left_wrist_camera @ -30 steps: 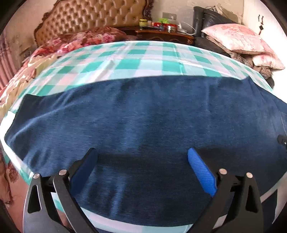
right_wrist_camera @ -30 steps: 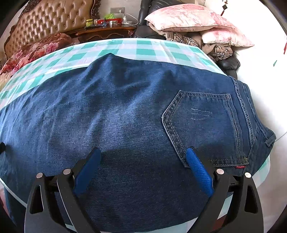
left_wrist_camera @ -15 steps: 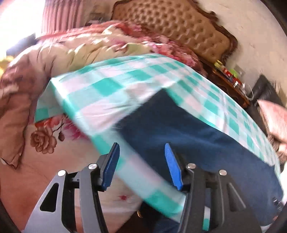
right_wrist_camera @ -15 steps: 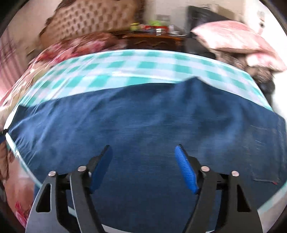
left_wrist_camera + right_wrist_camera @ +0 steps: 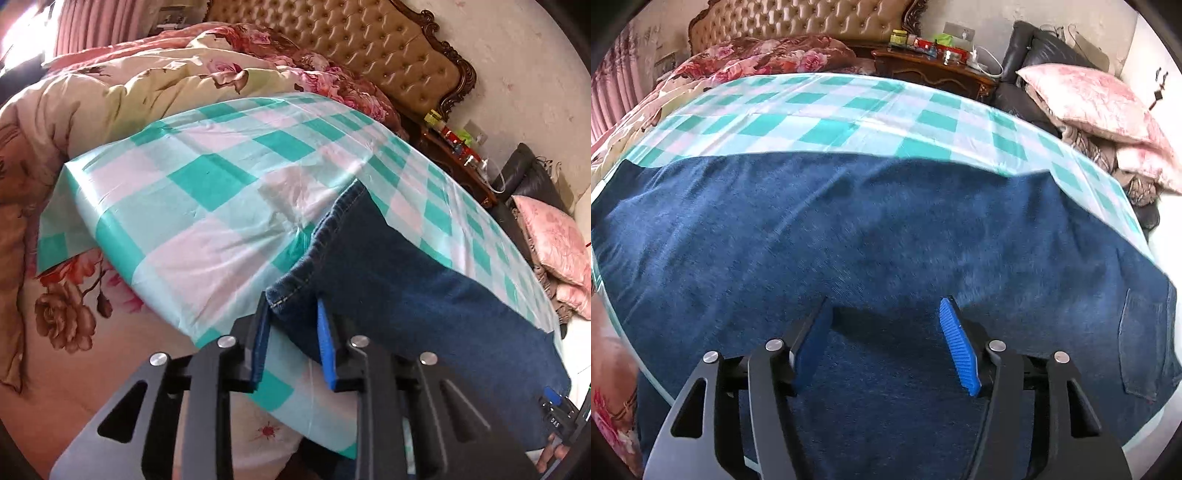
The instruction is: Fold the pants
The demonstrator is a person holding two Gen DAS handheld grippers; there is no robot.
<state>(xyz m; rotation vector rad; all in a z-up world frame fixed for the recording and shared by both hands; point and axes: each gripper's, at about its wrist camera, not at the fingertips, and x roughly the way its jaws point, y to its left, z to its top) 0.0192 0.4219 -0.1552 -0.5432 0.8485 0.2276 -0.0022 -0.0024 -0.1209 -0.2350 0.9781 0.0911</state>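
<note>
1. Teal-and-white checked cloth (image 5: 207, 184) covers the worktop beside a floral-quilted bed (image 5: 122, 77).
2. Dark blue jeans (image 5: 886, 236) lie flat across that cloth, back pocket (image 5: 1141, 350) at the right.
3. The right gripper (image 5: 886, 332) hovers over the denim, fingers spread.
4. The left gripper (image 5: 291, 328) has its fingers pinching the jeans' hem corner (image 5: 291, 295).

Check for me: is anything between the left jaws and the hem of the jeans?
Nothing visible. The left gripper already has the jeans' hem corner between its jaws, over the checked cloth. The right gripper hangs open above the jeans, also unobstructed.
</note>
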